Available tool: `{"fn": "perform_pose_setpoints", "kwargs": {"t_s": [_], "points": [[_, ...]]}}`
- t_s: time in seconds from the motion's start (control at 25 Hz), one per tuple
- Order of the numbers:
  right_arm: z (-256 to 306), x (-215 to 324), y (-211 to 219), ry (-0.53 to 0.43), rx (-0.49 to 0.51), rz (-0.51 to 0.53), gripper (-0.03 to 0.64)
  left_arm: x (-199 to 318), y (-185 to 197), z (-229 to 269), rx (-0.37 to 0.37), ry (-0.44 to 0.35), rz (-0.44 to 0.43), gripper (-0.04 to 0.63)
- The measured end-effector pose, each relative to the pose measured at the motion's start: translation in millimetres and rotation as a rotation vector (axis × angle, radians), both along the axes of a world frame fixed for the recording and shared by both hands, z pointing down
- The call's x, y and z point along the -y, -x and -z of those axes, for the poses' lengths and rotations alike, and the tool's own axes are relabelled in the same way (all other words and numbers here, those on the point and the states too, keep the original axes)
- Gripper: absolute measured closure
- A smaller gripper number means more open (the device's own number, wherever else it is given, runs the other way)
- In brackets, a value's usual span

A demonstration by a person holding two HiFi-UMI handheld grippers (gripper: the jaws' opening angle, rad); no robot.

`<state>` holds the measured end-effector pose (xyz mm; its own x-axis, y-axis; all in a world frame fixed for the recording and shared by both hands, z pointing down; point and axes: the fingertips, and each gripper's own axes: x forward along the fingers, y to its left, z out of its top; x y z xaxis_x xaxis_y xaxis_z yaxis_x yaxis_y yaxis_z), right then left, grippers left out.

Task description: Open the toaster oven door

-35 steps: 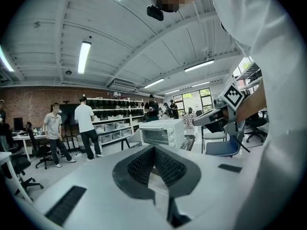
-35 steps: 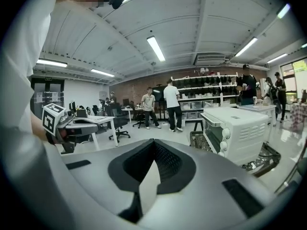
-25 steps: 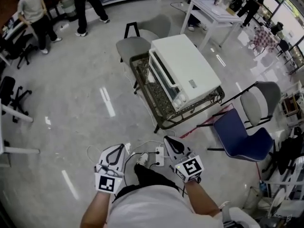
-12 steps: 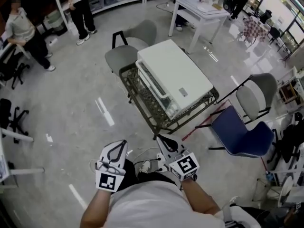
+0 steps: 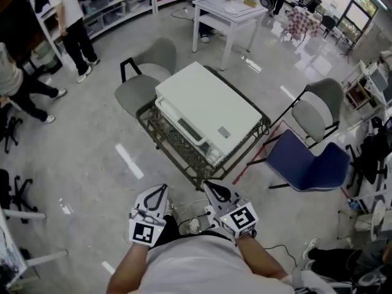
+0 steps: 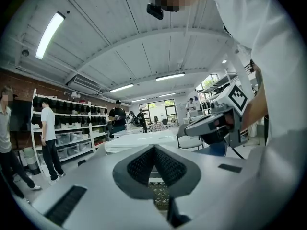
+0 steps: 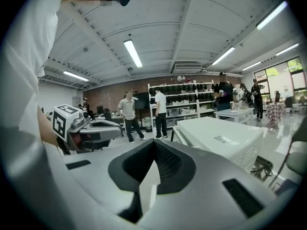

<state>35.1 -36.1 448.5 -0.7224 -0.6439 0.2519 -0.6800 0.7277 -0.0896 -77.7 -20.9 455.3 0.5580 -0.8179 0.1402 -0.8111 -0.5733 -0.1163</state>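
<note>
White boxy toaster oven [image 5: 205,112], its door seen edge-on and seemingly closed, on a dark scrolled-metal table [image 5: 168,141], well ahead of my left claw [image 5: 163,188] and right claw [image 5: 207,184], both clenched empty.

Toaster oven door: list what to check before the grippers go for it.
1. Toaster oven door shut, nothing leaning on it: ok.
2. Oven seated on the metal table: ok.
3. Left gripper empty: ok, jaws together.
4. Right gripper empty: ok, jaws together.
5. Jaws apart to take the door: not ok.
6. Grippers at the door: not ok, both short of the table.
</note>
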Motion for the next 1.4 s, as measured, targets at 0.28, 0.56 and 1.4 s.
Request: {"fn": "perform_pose_setpoints", "kwargs": {"t_s": [0.28, 0.56, 1.4], "points": [[10, 46, 17, -0.027, -0.020, -0.072, 0.594, 62, 14, 18, -0.001, -0.064, -0.087, 0.577], [6, 64, 18, -0.025, -0.003, -0.116, 0.594, 107, 10, -5, 0.060, 0.019, -0.171, 0.576], [-2, 58, -22, 0.000, 0.026, -0.209, 0.594, 181, -73, -84, 0.445, 0.051, -0.448, 0.437]]}}
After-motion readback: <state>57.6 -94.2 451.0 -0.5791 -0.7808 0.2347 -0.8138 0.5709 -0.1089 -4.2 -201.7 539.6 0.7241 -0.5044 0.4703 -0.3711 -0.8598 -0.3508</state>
